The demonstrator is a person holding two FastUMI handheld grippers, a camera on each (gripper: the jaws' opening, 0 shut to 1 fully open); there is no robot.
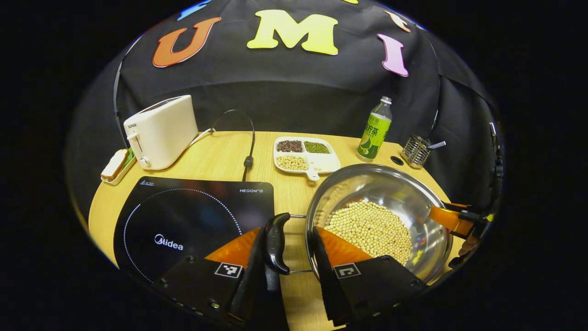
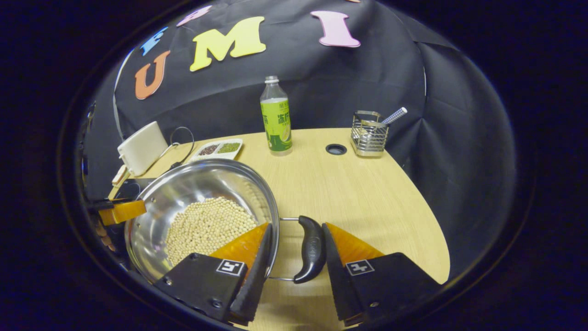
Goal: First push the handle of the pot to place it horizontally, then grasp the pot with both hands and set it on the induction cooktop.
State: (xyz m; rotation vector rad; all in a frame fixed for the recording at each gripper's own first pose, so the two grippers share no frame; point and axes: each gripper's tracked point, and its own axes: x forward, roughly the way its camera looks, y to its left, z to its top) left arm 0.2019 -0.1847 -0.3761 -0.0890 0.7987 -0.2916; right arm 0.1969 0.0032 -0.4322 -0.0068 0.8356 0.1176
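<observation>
Pot [image 1: 376, 216] of beans: on table [image 1: 294, 184] just beside induction cooktop [image 1: 193, 220], handles level. Left gripper [image 1: 287, 250] and right gripper [image 2: 294, 253] each straddle a handle, jaws spread, unclenched. Grasp and transfer outstanding.

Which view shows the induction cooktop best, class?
The left gripper view: the induction cooktop lies wide and near on the table, its ring marking plain. In the right gripper view just a dark sliver peeks out behind the pot.
</observation>
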